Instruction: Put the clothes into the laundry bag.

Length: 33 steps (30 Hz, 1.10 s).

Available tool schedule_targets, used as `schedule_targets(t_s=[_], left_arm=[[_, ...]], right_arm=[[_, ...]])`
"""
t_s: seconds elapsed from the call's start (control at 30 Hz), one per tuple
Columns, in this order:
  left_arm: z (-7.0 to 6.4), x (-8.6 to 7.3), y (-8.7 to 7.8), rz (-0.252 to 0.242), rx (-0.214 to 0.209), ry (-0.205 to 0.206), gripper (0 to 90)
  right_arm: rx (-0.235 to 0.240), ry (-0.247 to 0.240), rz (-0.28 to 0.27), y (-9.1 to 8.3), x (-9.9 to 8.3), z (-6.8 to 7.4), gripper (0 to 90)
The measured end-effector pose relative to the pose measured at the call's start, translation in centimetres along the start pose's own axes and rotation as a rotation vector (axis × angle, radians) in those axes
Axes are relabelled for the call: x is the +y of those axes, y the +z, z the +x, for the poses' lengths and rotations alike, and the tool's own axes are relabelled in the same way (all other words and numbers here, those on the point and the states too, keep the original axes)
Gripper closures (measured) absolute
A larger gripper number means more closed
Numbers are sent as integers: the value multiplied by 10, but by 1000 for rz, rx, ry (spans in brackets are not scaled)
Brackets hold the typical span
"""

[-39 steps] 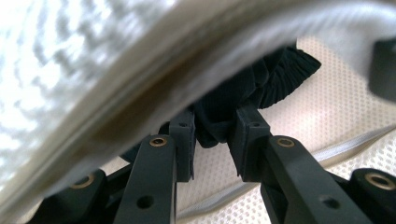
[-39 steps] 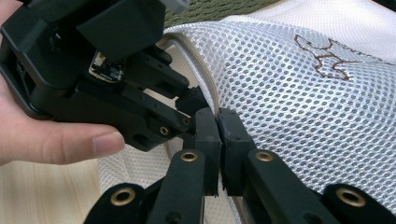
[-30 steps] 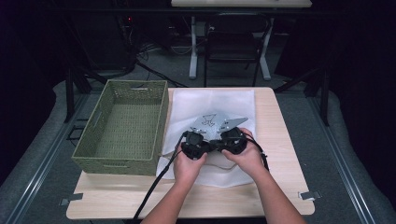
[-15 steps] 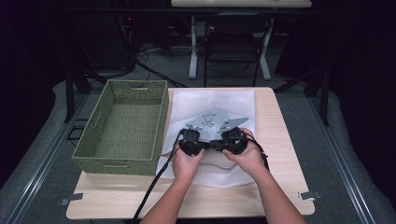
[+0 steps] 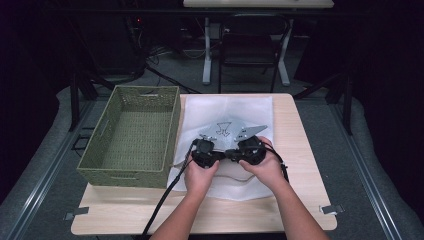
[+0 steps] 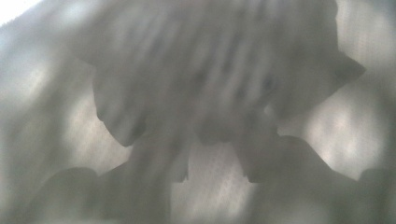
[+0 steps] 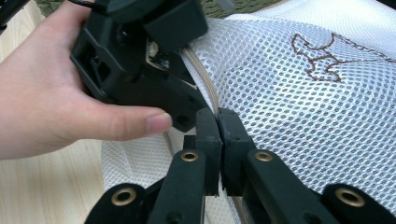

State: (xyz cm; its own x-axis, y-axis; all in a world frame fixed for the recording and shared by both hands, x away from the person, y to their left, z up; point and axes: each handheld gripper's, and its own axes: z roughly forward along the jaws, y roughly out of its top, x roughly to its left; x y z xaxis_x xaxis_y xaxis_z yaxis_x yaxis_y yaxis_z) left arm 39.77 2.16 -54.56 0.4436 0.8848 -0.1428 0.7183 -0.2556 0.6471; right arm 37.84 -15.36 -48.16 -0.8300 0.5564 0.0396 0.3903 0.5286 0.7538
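One light wooden table carries one olive-green woven rectangular basket on its left part and one white mesh fabric bag spread flat just beside the basket, with a brown embroidered figure stitched on it. Two hands work at the bag's near edge, each holding one black gripper. The right gripper has its jaws pressed together on the bag's beige corded edge, which runs up between them. The left gripper sits just beside it, touching the same edge, wrapped by the left hand; its jaws lie under the body and mesh, so I cannot tell how far they are parted. The left gripper view is a grey blur, probably mesh against the lens. Two black cables trail off the table's near edge.
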Motion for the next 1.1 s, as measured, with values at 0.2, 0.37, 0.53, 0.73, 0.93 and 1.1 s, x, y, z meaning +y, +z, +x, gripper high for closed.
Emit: schedule_targets(t_s=[0.2, 0.37, 0.53, 0.73, 0.93, 1.1], left_arm=[[5, -10, -17, 2, -52, 10, 540], [7, -19, -34, -8, -70, 44, 516], [10, -28, -49, -12, -82, 77, 509], [14, -40, -62, -5, -93, 104, 510], [20, -50, -75, 2, -102, 135, 509], [27, -58, -85, 1, -99, 166, 507]], right_arm=[[3, 8, -2, -1, -1, -3, 885], [2, 12, 6, -1, -2, -3, 884], [6, 13, 13, 0, -3, -3, 884], [12, 16, 29, 2, -4, -3, 884], [16, 23, 57, 7, -9, -3, 883], [14, 34, 90, 11, -14, -4, 883]])
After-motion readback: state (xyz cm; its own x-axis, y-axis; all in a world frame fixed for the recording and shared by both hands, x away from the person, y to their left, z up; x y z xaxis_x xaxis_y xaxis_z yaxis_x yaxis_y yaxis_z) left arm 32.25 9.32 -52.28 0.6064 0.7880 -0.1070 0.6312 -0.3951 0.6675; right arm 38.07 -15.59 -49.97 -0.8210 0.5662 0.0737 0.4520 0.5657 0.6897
